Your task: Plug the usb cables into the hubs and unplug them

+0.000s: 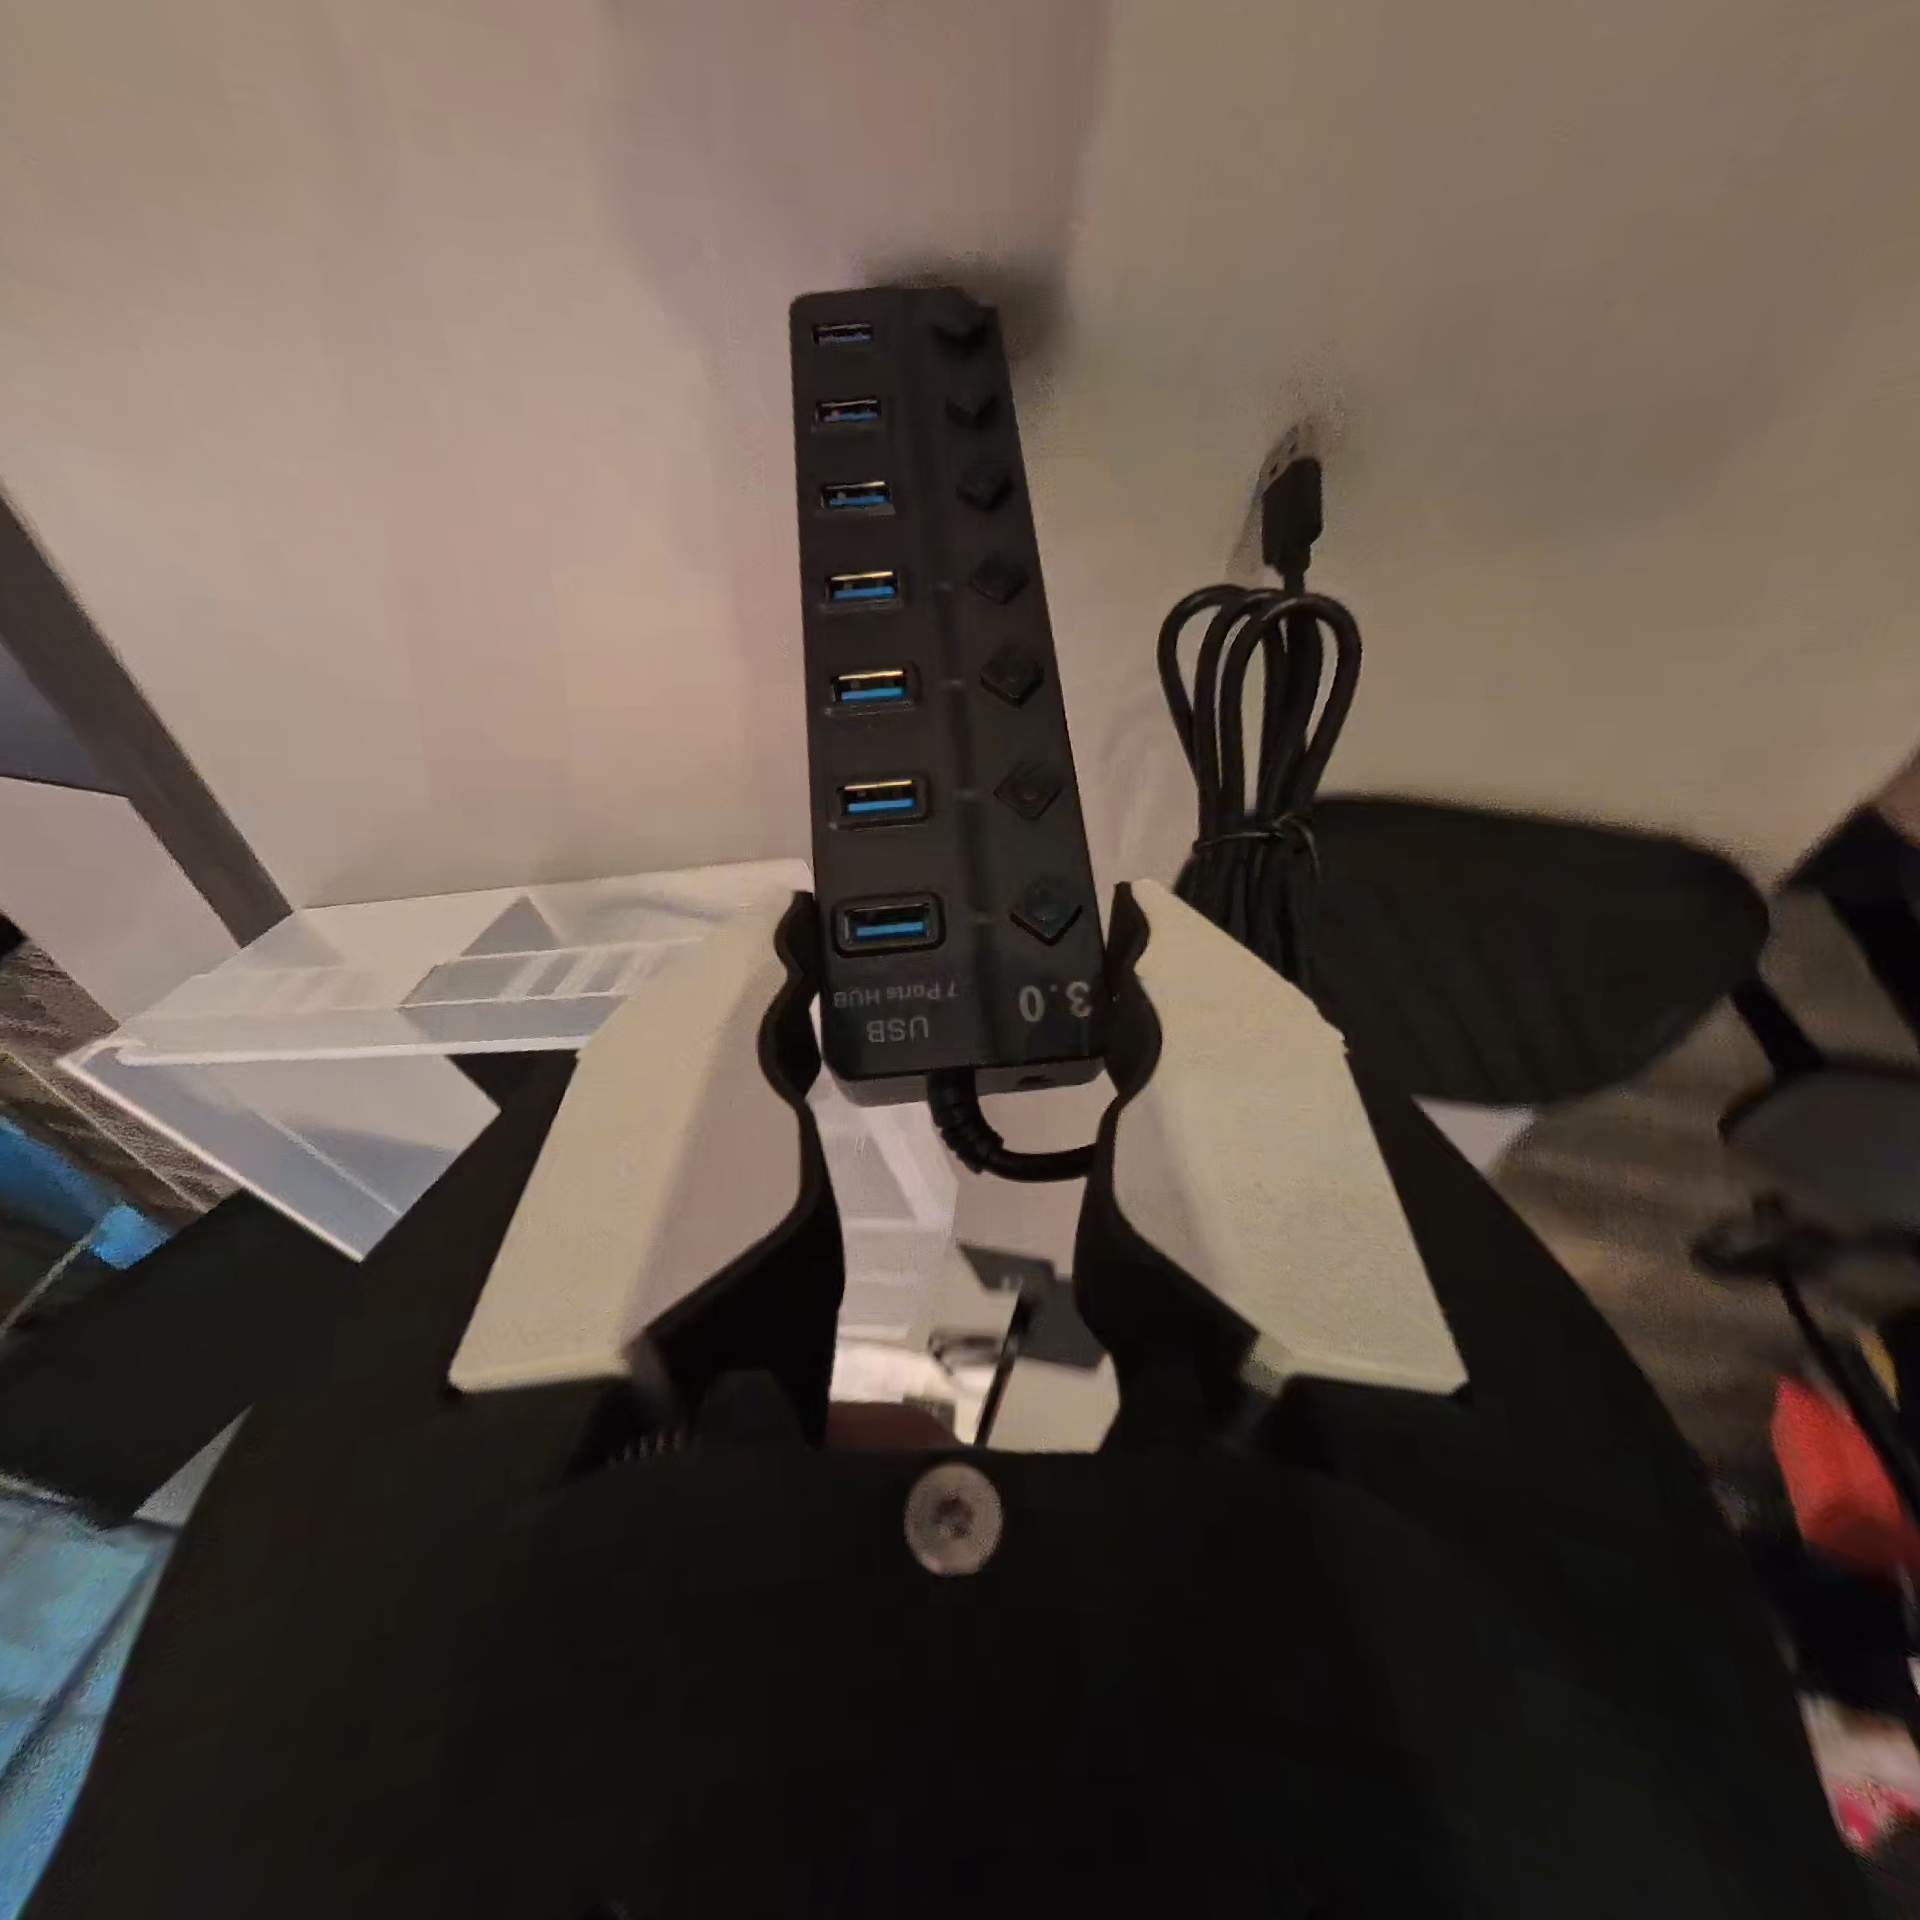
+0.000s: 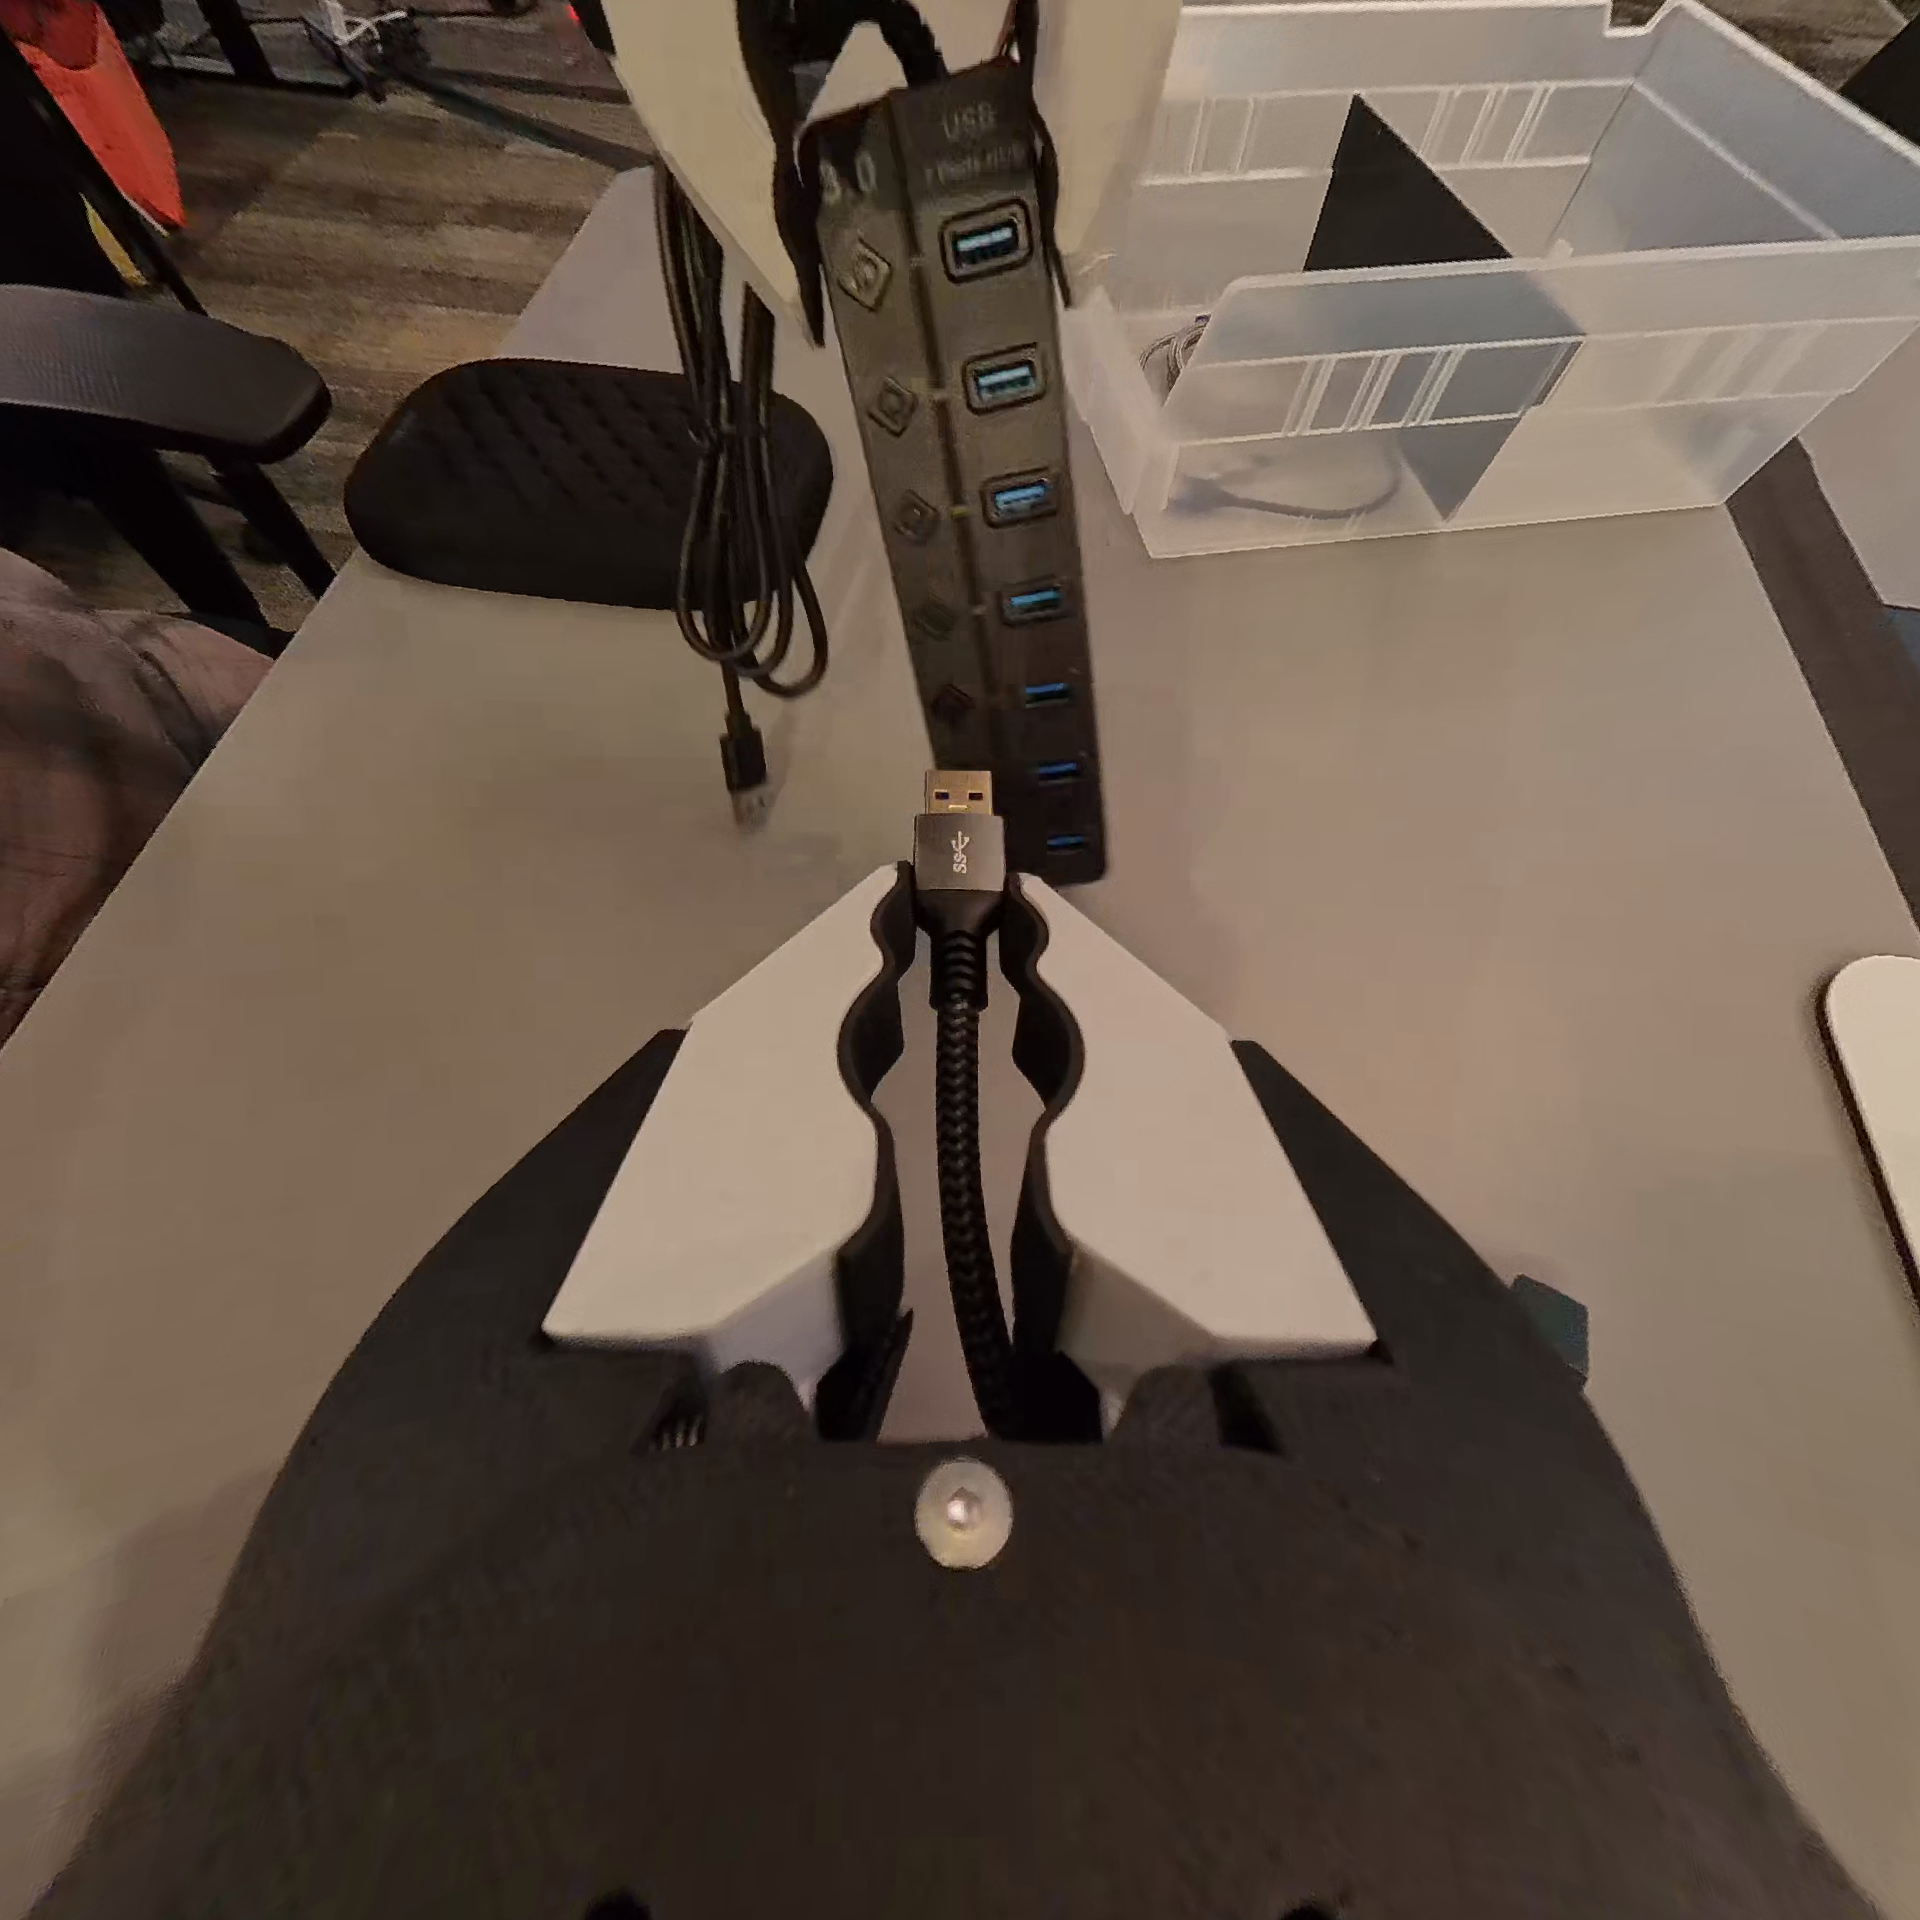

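The left gripper pinches the hub by its cable end, at 6 o'clock in the left wrist view, the port row running up toward 12. The hub's own bundled cable hangs at 3 o'clock. The right gripper clamps the braided cable just behind its plug, which sits at centre, beside the hub's near end. Judged next: square the plug to one port, brace the hub, and push straight without twisting.
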Tool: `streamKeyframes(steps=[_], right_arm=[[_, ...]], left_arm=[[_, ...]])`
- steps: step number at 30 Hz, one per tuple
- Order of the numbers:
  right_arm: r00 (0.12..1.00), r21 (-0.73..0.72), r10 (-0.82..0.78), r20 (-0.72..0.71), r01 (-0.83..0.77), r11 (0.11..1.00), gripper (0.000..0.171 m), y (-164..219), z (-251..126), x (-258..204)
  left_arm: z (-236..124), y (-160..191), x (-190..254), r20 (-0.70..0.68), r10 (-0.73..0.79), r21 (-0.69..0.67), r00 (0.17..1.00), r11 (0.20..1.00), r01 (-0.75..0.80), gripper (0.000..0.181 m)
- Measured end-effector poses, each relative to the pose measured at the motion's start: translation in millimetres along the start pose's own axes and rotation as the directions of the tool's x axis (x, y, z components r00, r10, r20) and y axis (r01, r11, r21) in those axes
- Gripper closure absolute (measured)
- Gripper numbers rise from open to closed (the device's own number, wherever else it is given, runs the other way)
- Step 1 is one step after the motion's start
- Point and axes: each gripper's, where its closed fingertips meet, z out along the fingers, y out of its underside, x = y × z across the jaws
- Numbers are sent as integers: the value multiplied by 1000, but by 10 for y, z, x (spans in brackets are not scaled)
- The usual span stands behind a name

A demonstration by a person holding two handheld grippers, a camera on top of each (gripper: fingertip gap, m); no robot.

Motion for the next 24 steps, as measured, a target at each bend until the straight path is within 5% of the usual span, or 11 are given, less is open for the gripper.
streamKeyframes(steps=[8,24], right_arm=[[1000,-2,10,20,-10,1000,158,28,-36,1],[998,10,4,66,-5,1000,158,10,-57,-71]], left_arm=[[-103,-28,-74,-151,119,-236,981,960,-153,128],[-212,-576,-90,-147,241,-220,959,938,-269,128]])
